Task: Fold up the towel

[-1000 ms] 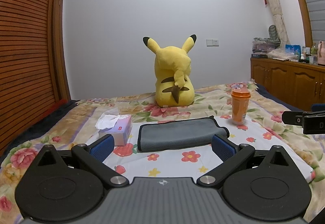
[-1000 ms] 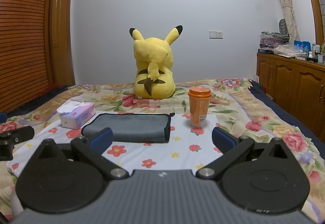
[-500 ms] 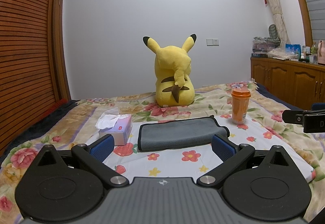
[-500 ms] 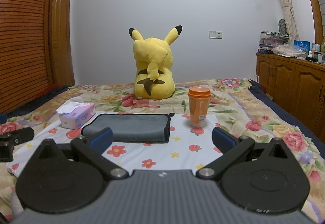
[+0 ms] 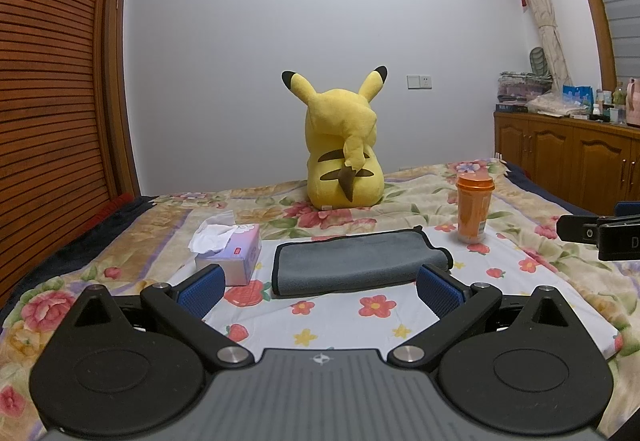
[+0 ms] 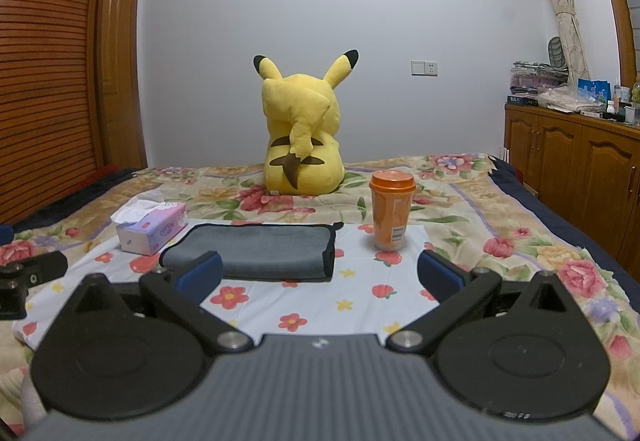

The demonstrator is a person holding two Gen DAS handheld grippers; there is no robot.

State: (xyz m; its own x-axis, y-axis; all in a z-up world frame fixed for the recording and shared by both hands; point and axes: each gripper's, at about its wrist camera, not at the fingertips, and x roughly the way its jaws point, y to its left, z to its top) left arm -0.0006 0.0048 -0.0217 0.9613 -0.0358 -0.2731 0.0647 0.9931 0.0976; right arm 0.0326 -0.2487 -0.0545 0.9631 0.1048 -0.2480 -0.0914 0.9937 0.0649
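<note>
A grey towel with dark edging (image 5: 356, 259) lies folded into a long flat strip on the white flowered cloth (image 5: 360, 325) on the bed. It also shows in the right wrist view (image 6: 256, 251). My left gripper (image 5: 320, 291) is open and empty, held just short of the towel's near edge. My right gripper (image 6: 320, 275) is open and empty, a little to the right of the towel, with its left pad (image 6: 200, 273) in front of the towel's near corner.
A tissue box (image 5: 230, 251) stands left of the towel and an orange lidded cup (image 5: 473, 207) right of it. A yellow plush toy (image 5: 342, 145) sits behind on the flowered bedspread. Wooden cabinets (image 5: 568, 165) line the right wall, a slatted wardrobe (image 5: 52, 101) the left.
</note>
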